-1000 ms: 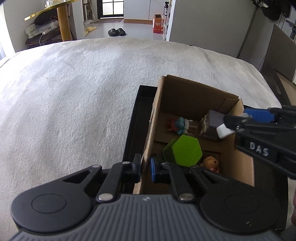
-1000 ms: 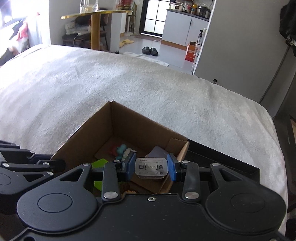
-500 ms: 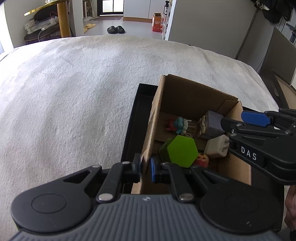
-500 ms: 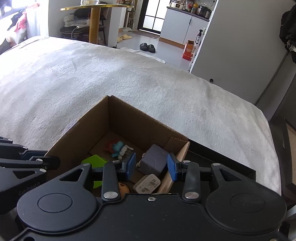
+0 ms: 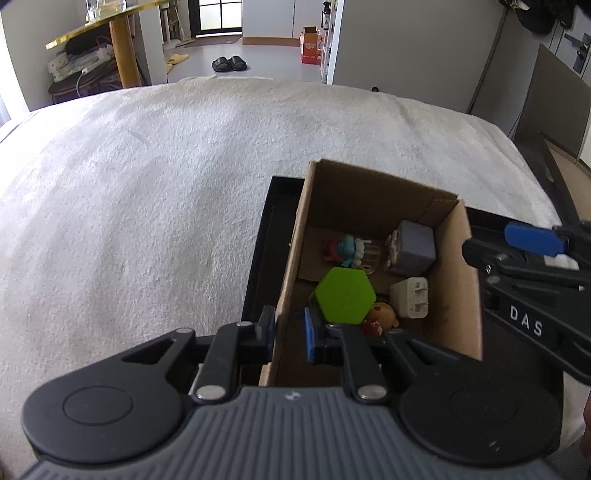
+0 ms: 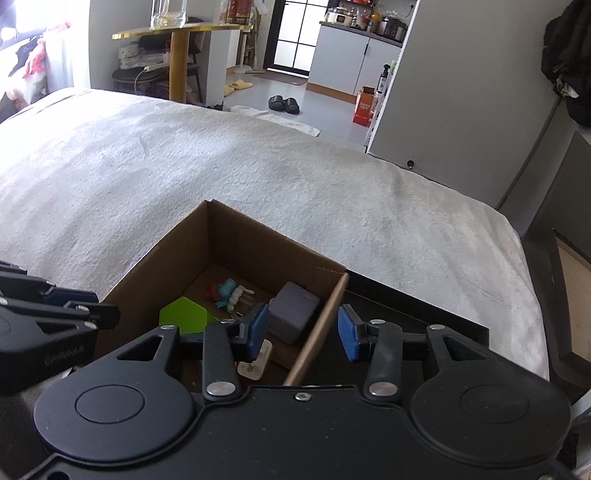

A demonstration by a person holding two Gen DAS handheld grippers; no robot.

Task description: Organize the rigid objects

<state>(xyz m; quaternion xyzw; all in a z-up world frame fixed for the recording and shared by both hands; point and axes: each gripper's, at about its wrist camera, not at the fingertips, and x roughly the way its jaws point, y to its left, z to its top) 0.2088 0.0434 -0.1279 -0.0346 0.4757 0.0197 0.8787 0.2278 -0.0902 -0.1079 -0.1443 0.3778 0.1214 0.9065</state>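
Note:
An open cardboard box (image 5: 373, 192) (image 6: 258, 240) stands in a black tray (image 5: 267, 229) (image 6: 424, 314). Inside lie a green hexagon (image 5: 345, 295) (image 6: 186, 315), a grey cube adapter (image 5: 412, 249) (image 6: 293, 308), a white charger (image 5: 410, 297) (image 6: 255, 363), a blue-red figurine (image 5: 347, 249) (image 6: 221, 290) and an orange doll (image 5: 380, 315). My left gripper (image 5: 290, 334) straddles the box's left wall with a small gap each side. My right gripper (image 6: 301, 332) is open and empty, straddling the box's right wall; it also shows in the left wrist view (image 5: 532, 240).
The box and tray sit on a white fuzzy blanket (image 5: 147, 184) (image 6: 184, 155) over a wide surface. Beyond its far edge are floor, slippers (image 5: 229, 63), a yellow round table (image 6: 177, 33) and cabinets. A dark frame (image 6: 554, 295) runs along the right.
My right gripper let go of the white charger, which dropped into the box, then opened wider and shifted right over the box's right wall. My left gripper loosened slightly on the left wall.

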